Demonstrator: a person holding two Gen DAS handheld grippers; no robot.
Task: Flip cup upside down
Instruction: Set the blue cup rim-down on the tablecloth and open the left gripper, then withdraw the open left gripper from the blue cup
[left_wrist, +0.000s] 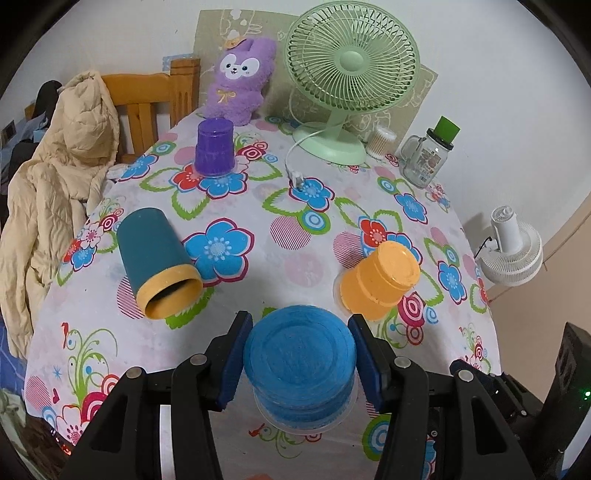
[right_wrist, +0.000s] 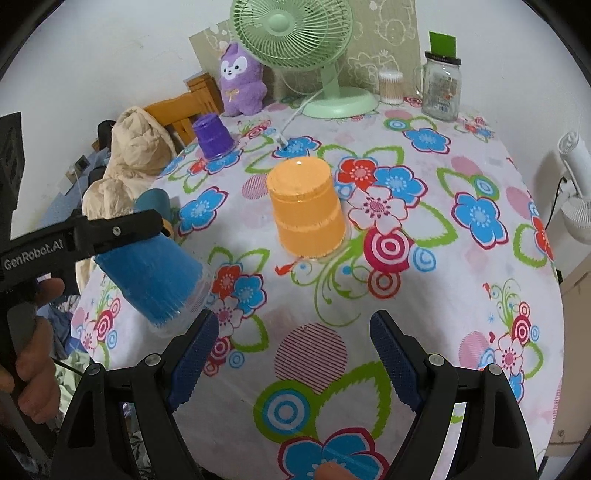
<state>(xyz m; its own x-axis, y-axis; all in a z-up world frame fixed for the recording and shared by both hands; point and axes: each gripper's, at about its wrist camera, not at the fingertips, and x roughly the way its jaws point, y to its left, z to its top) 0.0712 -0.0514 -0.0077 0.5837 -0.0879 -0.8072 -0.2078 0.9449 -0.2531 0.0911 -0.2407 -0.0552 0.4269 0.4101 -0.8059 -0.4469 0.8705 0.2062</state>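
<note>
My left gripper (left_wrist: 300, 343) is shut on a blue cup (left_wrist: 300, 363), held upside down with its base up and its clear rim low over the flowered tablecloth (left_wrist: 280, 229). In the right wrist view the blue cup (right_wrist: 155, 280) sits tilted in the left gripper's fingers (right_wrist: 122, 229) at the table's left edge. My right gripper (right_wrist: 293, 350) is open and empty above the cloth. An orange cup (right_wrist: 308, 210) stands upside down mid-table. A teal cup with a yellow rim (left_wrist: 157, 254) lies on its side. A purple cup (left_wrist: 215, 147) stands upside down.
A green desk fan (left_wrist: 351, 62) with its cord, a purple plush toy (left_wrist: 240, 77), a glass jar with a green lid (left_wrist: 426, 157) and a cotton swab box (left_wrist: 380, 142) line the back. A beige jacket (left_wrist: 55, 177) hangs on a wooden chair at left.
</note>
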